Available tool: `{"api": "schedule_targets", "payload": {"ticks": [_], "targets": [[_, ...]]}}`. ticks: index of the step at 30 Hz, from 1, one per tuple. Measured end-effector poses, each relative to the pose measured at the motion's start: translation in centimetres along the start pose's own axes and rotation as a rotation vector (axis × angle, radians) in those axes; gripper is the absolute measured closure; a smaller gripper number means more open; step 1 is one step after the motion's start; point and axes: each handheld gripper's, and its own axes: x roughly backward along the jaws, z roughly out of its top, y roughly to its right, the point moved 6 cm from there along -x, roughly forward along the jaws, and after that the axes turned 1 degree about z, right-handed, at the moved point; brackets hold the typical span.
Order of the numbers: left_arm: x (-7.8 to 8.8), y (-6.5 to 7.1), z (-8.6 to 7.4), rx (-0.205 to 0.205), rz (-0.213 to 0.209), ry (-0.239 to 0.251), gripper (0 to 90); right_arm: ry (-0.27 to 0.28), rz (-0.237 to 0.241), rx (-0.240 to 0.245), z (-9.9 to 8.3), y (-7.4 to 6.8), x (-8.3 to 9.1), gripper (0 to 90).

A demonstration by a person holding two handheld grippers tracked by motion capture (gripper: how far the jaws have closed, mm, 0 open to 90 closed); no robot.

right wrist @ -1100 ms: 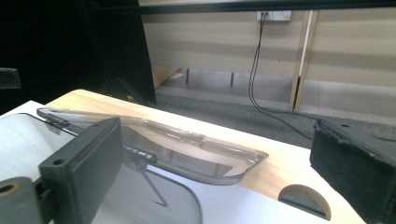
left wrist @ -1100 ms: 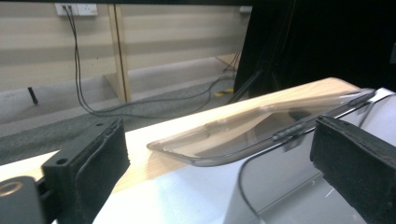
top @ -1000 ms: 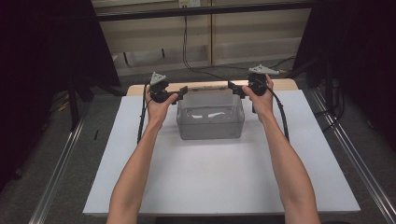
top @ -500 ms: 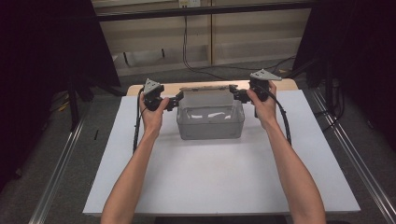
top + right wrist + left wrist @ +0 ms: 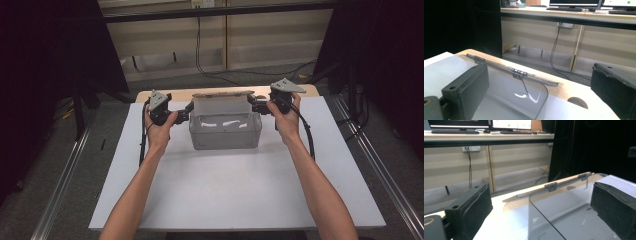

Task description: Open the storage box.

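A clear plastic box stands at the far middle of the white board. Its hinged clear lid is raised and leans back. My left gripper is at the lid's left edge and my right gripper at its right edge. In the left gripper view the jaws of the left gripper stand wide apart with the lid's rounded corner between them, not clamped. The right gripper likewise straddles the lid, open. The hinges sit along the box's far rim.
A wooden tabletop pokes out behind the board, with a round hole near its edge. Metal rails run along the floor on both sides. Cables hang by the far wall.
The lid has swung up from the box and now leans back. Both hands have shifted slightly outward and toward the person, with the jaws staying at the lid's side edges.
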Motion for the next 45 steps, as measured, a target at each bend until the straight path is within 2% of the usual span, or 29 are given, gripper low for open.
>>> {"api": "schedule_targets", "payload": {"ticks": [2, 5, 7, 9, 11, 14, 16, 19, 27, 32, 33, 37, 41, 44, 45], "targets": [[0.6, 0.1, -0.1, 0.005, -0.002, 0.005, 3.4, -0.004, -0.009, 0.002, -0.1, 0.1, 0.5, 1.8], [1.4, 0.3, -0.1, -0.016, 0.009, 0.007, 3.3, -0.006, -0.020, 0.008, -0.6, 0.1, 1.2, 1.7], [2.0, 0.6, -0.1, 0.004, 0.006, 0.025, 3.3, -0.003, -0.018, 0.004, -0.9, 0.1, 1.6, 1.4], [2.5, 0.6, -0.2, -0.007, -0.001, 0.021, 3.4, 0.001, -0.034, 0.006, -1.2, 0.1, 1.9, 1.4], [3.0, 0.7, -0.3, -0.023, 0.010, 0.016, 3.4, 0.008, -0.033, 0.011, -1.4, 0.0, 2.2, 1.1], [3.7, 0.8, -0.6, -0.007, 0.012, 0.018, 3.5, 0.017, -0.039, 0.012, -1.5, -0.3, 2.9, 1.0], [4.0, 1.1, -0.8, -0.034, 0.011, 0.011, 4.7, 0.017, -0.057, 0.030, -1.7, -0.4, 3.3, 1.1], [4.6, 1.4, -1.1, -0.029, 0.011, 0.007, 4.7, 0.028, -0.064, 0.035, -1.9, -0.5, 3.7, 0.8], [6.3, 2.1, -2.2, -0.013, 0.013, 0.011, 4.7, 0.062, -0.056, 0.049, -2.0, -1.5, 5.6, 0.7], [7.5, 2.8, -2.9, -0.038, 0.008, 0.003, 4.7, 0.069, -0.066, 0.079, -2.2, -2.3, 6.8, 0.4], [7.8, 3.0, -3.1, -0.023, 0.005, 0.010, 4.7, 0.076, -0.062, 0.072, -2.3, -2.5, 7.1, 0.4], [8.7, 3.4, -3.8, -0.036, 0.004, -0.001, 4.5, 0.085, -0.056, 0.068, -2.7, -2.8, 8.0, 0.0], [9.8, 3.4, -4.3, 0.008, 0.010, 0.009, 4.1, 0.085, -0.064, 0.080, -3.4, -3.0, 8.9, 0.0], [10.3, 3.3, -4.6, 0.010, 0.026, 0.003, 3.6, 0.086, -0.067, 0.070, -3.8, -3.0, 9.7, 0.0], [10.5, 3.4, -4.7, 0.022, 0.030, -0.001, 3.6, 0.094, -0.071, 0.065, -4.0, -3.0, 9.9, 0.0]]}}
